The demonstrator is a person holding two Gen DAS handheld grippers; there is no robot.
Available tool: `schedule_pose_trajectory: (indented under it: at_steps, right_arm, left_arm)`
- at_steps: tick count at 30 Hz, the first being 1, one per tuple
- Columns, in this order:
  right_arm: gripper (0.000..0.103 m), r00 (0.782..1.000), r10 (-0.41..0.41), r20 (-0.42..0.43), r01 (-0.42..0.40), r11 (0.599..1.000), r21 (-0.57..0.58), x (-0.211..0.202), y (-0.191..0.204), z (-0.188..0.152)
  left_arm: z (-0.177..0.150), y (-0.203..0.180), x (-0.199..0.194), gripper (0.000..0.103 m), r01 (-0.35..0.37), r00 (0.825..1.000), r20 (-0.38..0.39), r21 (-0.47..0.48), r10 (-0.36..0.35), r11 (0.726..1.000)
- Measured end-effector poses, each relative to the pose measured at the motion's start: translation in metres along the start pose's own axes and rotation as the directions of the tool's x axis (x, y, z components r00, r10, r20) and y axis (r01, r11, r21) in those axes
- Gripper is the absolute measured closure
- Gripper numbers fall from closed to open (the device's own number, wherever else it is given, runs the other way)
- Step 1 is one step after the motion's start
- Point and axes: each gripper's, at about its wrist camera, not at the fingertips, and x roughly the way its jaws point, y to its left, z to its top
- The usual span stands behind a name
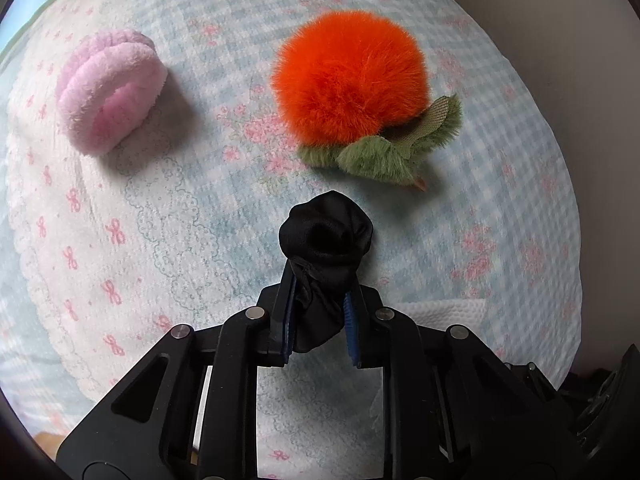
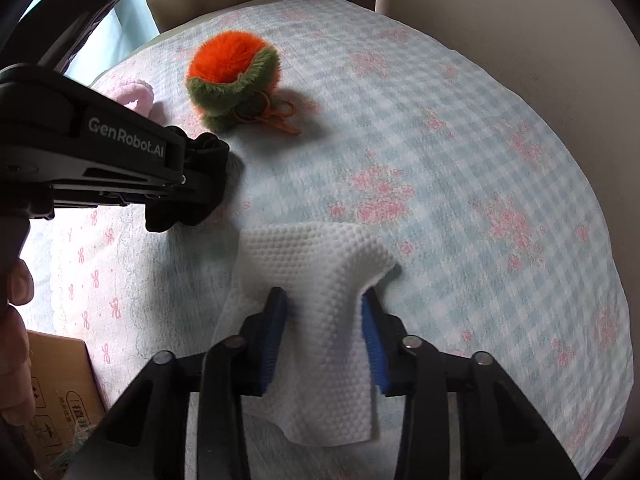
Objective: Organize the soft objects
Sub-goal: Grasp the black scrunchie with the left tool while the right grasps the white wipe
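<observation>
Towel [image 2: 316,280] edge between right jaws, bedspread [image 2: 500,152] beyond

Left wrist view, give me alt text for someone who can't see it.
The left gripper is clamped on a bunched black satin fabric piece above a blue checked floral bedcover. Beyond it lie a fluffy orange pom-pom with green plush leaves to the right and a pink terry-cloth band to the left.

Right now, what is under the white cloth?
The white cloth drapes over the right gripper, between its blue pads. Below lies the checked bedspread. Whatever else the cloth covers cannot be seen.
</observation>
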Motion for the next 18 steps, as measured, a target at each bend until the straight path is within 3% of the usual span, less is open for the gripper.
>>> schedule_pose_trajectory:
  at_steps: [2, 5, 18]
  right_arm:
    - [0.085, 1.0, 0.017, -0.007, -0.017, 1.0, -0.01, -0.001, 0.001, 0.003]
    - [0.089, 0.999, 0.049, -0.018, -0.049, 0.999, -0.008, 0.005, 0.004, 0.011]
    - [0.09, 0.996, 0.09, 0.01, -0.09, 0.996, 0.023, -0.025, -0.015, 0.031]
  left_arm:
    - [0.001, 0.001, -0.002, 0.087, 0.002, 1.0, 0.004, -0.006, -0.002, 1.0]
    - [-0.002, 0.004, -0.01, 0.088, 0.001, 1.0, 0.011, -0.007, -0.001, 1.0]
    - [-0.007, -0.011, -0.068, 0.088, -0.022, 0.997, 0.069, -0.03, 0.024, 0.999]
